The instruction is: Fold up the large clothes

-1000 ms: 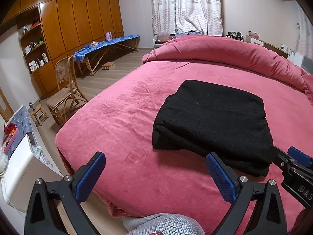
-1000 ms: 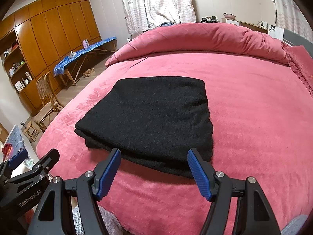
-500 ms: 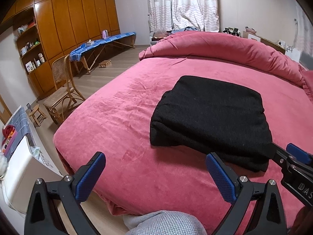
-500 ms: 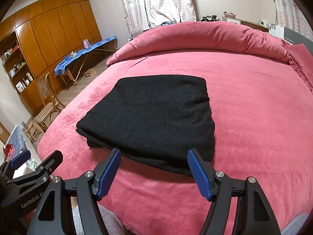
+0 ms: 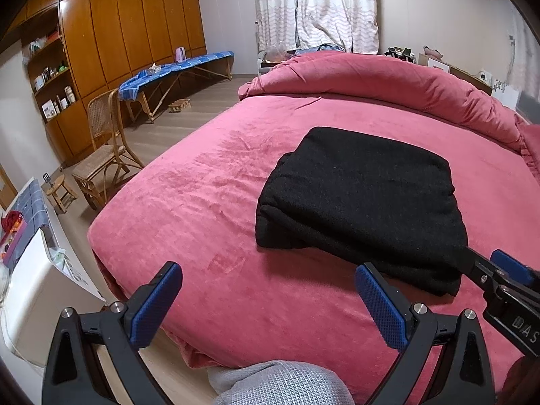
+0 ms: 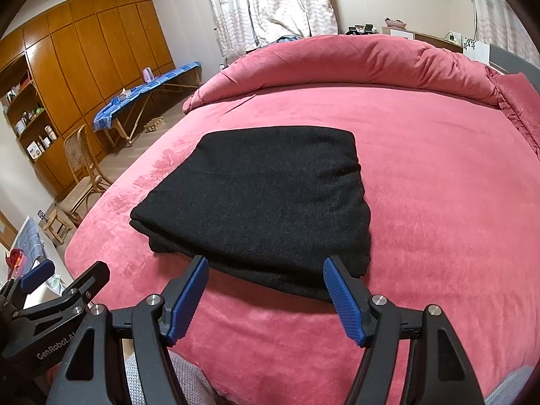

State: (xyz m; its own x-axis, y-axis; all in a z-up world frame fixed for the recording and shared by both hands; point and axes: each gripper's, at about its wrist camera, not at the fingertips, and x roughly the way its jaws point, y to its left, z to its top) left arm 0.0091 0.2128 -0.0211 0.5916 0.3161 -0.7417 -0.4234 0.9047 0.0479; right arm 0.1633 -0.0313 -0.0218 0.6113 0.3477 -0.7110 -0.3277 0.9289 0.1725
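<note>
A black knit garment lies folded into a thick rectangle on the pink bed. My left gripper hovers open over the bed's near edge, to the left of the garment, with nothing between its blue pads. My right gripper is open just in front of the garment's near edge, its pads apart from the cloth. The right gripper's tip shows at the right of the left wrist view, and the left gripper's body sits at the lower left of the right wrist view.
A rolled pink duvet lies across the far side of the bed. A rattan chair, a small stool, a blue-covered folding table and wooden wardrobes stand left. A white appliance sits near the bed's corner.
Both views have shifted slightly, so the garment sits a little higher and farther in frame. Both grippers stay open and empty, and the garment lies unchanged.
</note>
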